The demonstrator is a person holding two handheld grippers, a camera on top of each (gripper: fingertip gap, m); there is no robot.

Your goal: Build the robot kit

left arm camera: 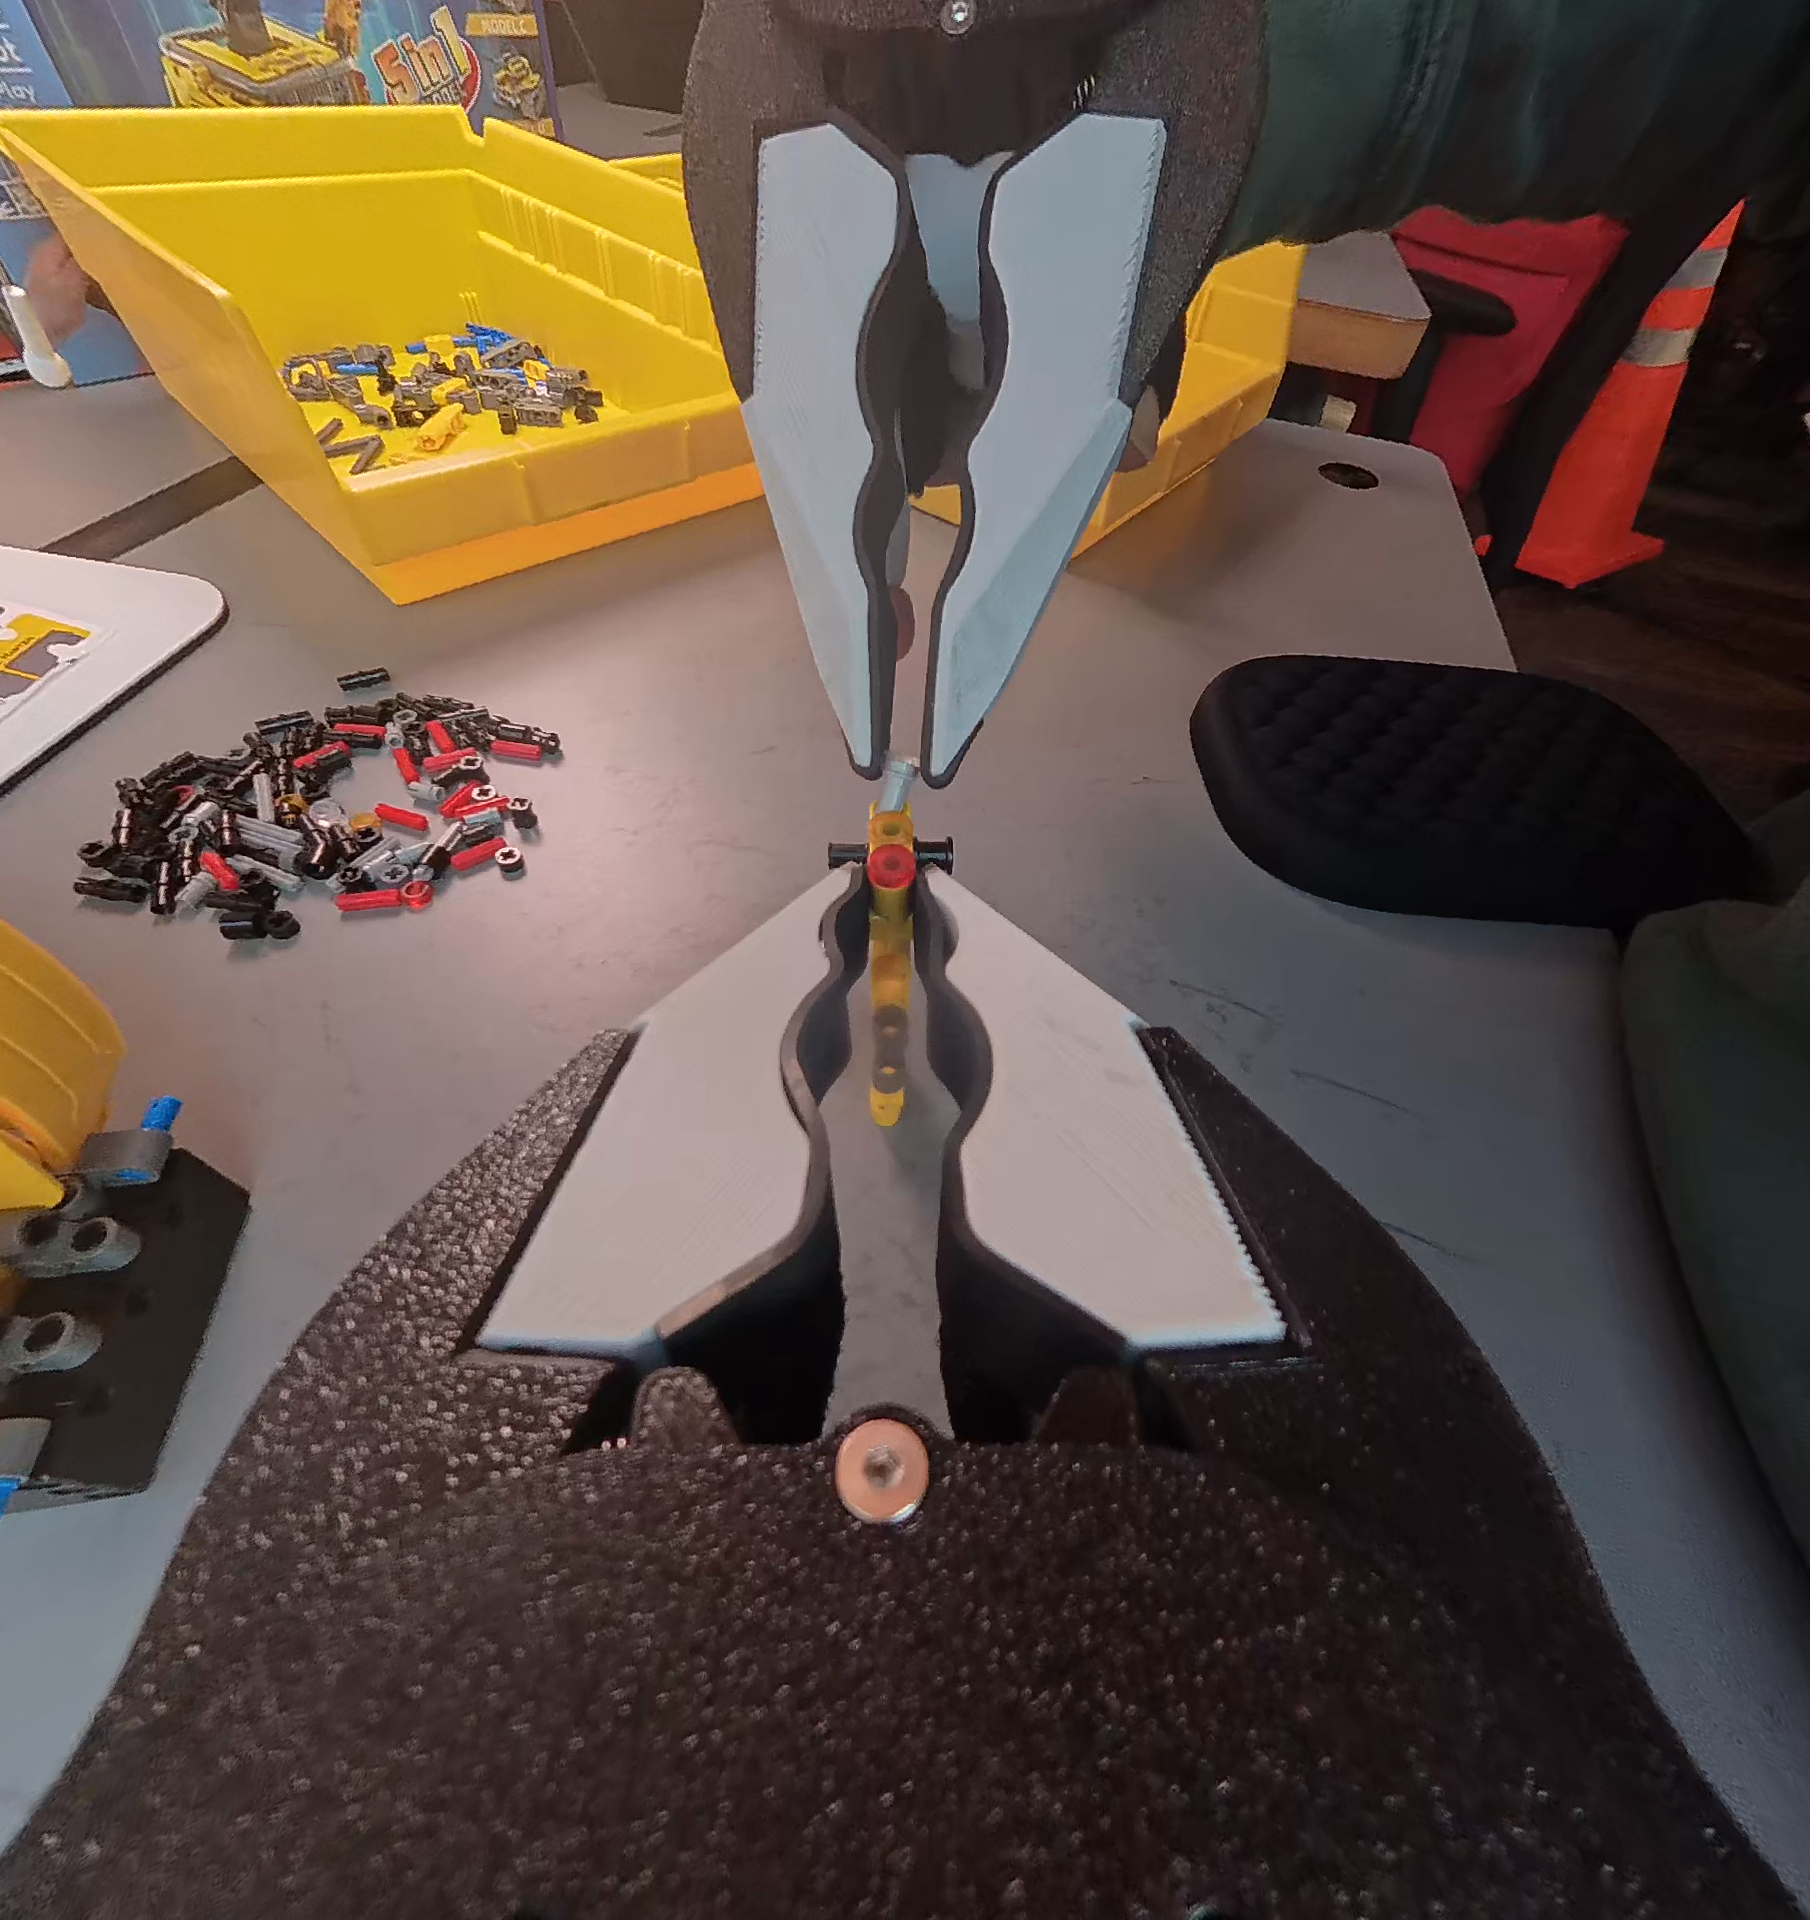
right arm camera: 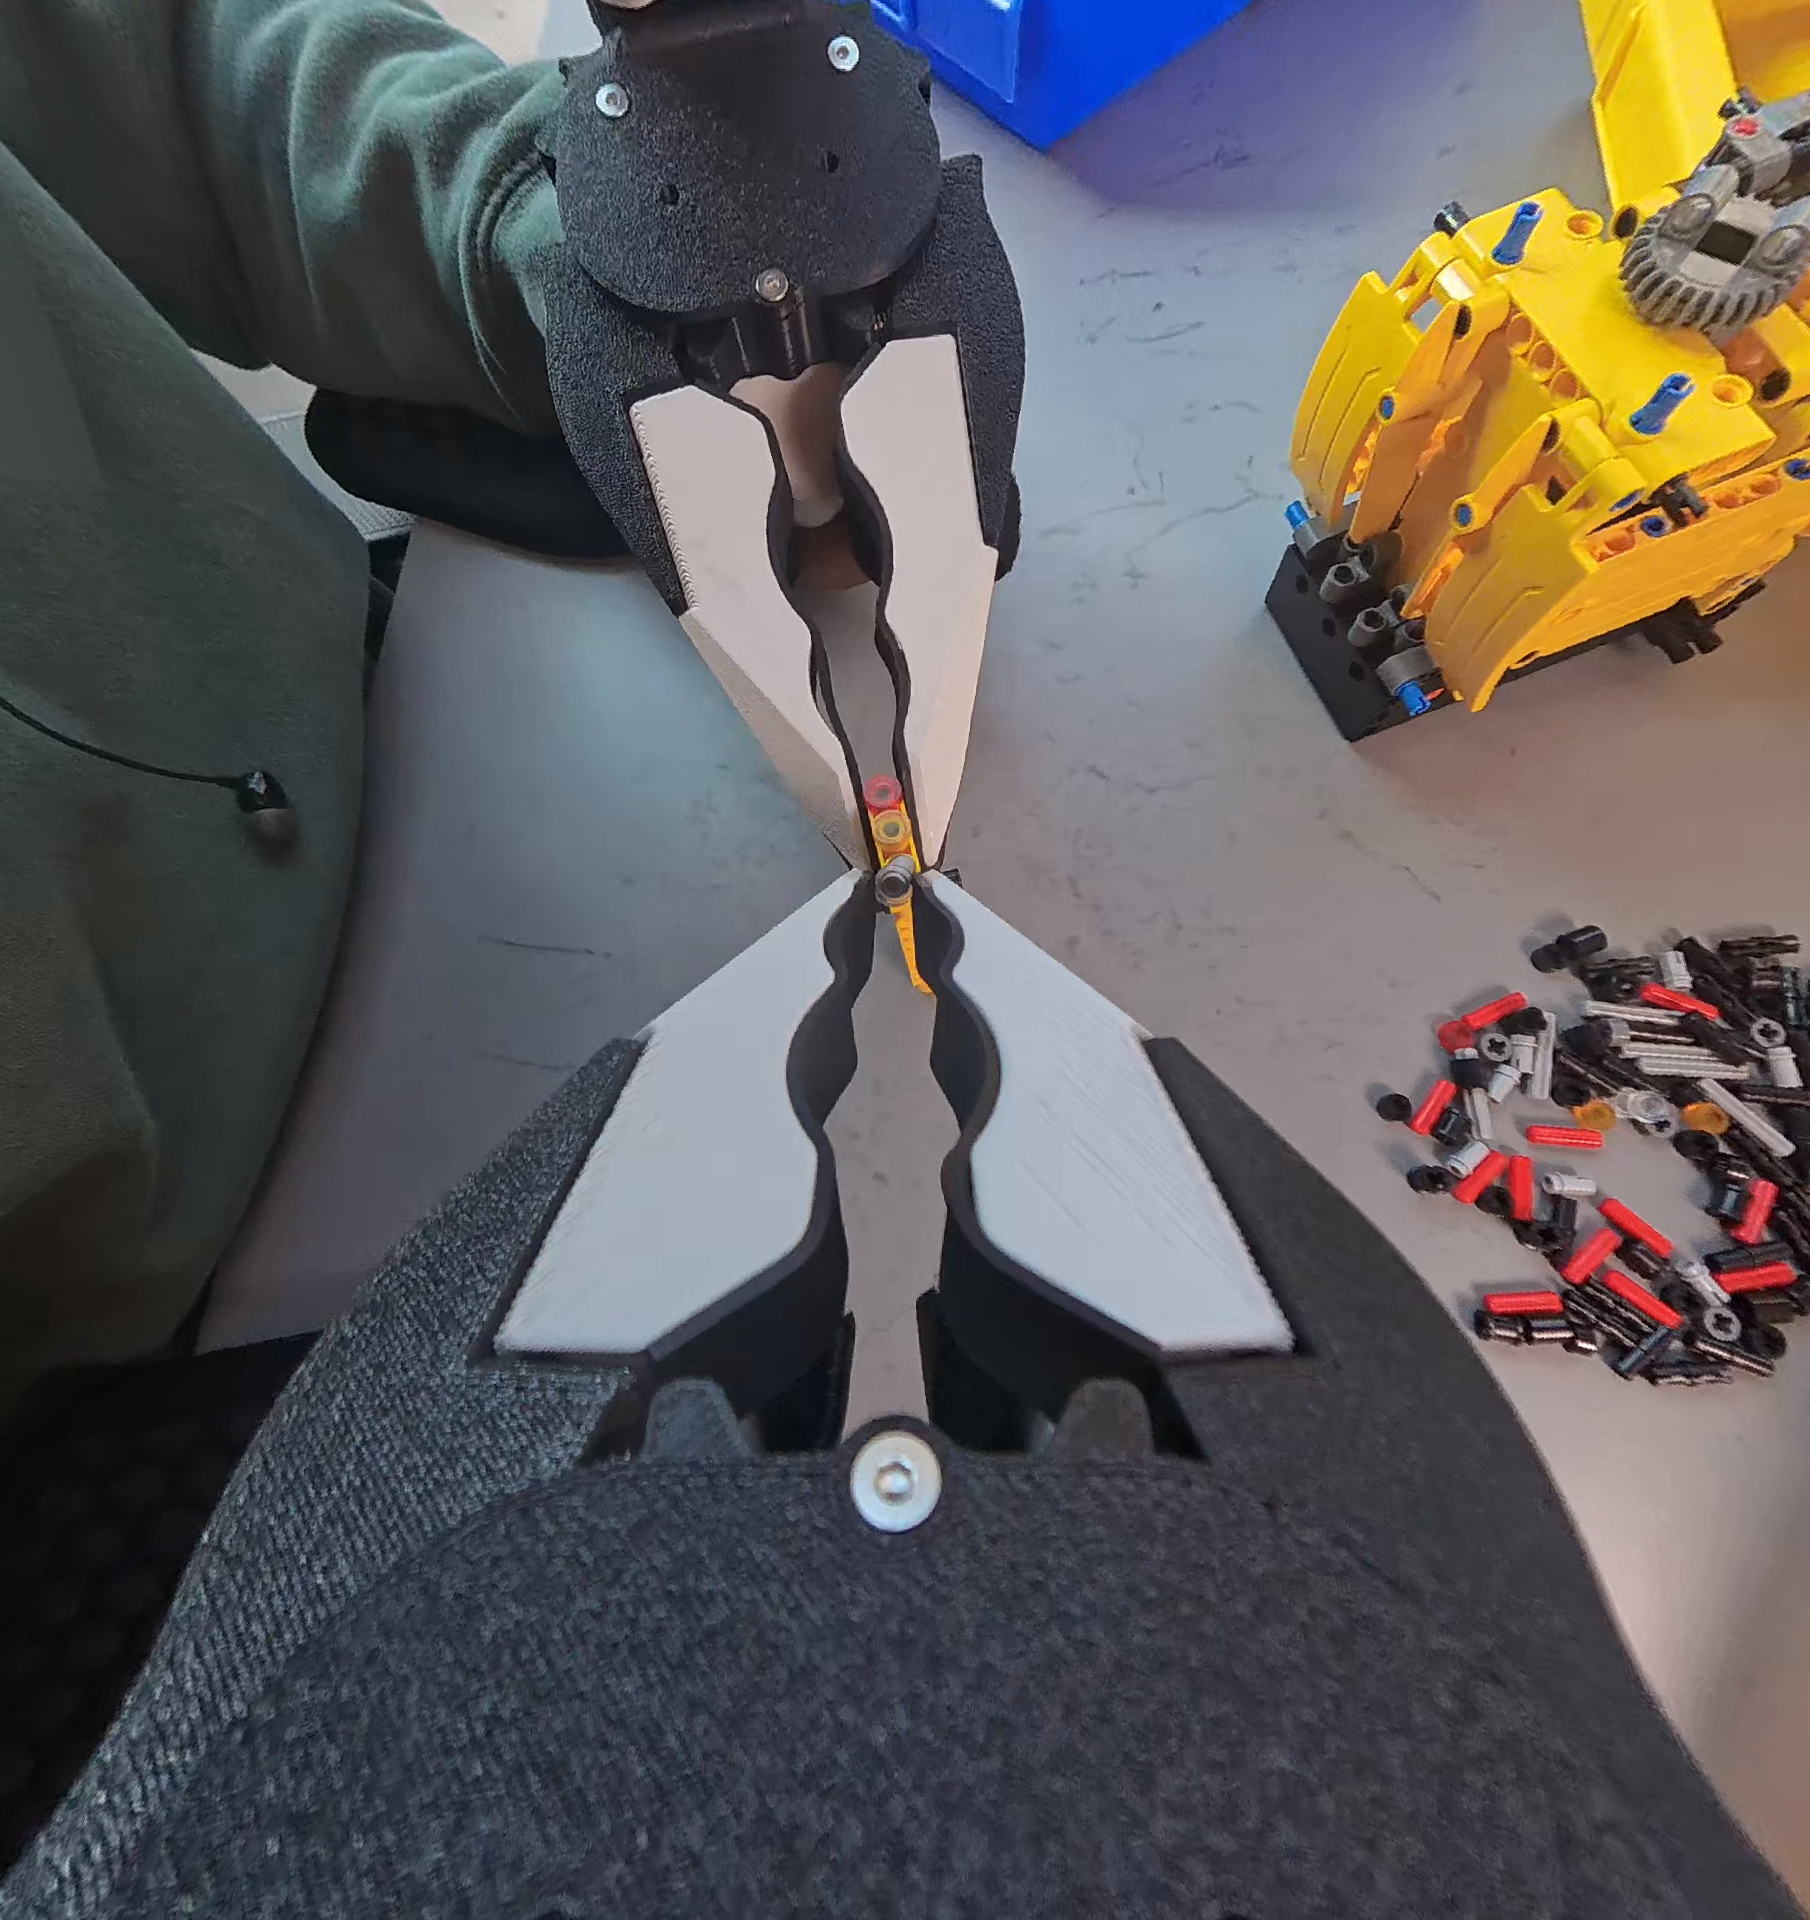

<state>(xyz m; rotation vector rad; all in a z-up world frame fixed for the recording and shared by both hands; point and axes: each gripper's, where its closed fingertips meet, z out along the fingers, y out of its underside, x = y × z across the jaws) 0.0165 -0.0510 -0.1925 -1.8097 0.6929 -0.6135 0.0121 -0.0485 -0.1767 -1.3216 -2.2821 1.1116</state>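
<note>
Nearest the lens in the left wrist view: left gripper (left arm camera: 888, 883), jaws pinched on a translucent yellow beam (left arm camera: 886, 997) standing edge-on between the fingers, a red bush (left arm camera: 890, 862) and a black cross pin (left arm camera: 888, 854) at its far end. Just beyond, tip to tip: right gripper (left arm camera: 896, 771), closed on a small grey pin (left arm camera: 897, 781) that meets the top of the beam; seated in a hole or only touching, hard to say at this angle. Same meeting in the right wrist view: right gripper (right arm camera: 893, 881) clamped on the grey pin (right arm camera: 892, 883), yellow beam (right arm camera: 896, 847) running away into the left gripper (right arm camera: 896, 821). Both held above a grey table (left arm camera: 672, 665). Off to one side, well apart: loose pile of black, red and grey pins (left arm camera: 309, 800). Farther back: yellow bin (left arm camera: 361, 312) with a scatter of grey and blue parts. Partly built yellow model (right arm camera: 1566, 436) on a black base, near the pile. Green sleeve (right arm camera: 288, 208) behind the left gripper.
</note>
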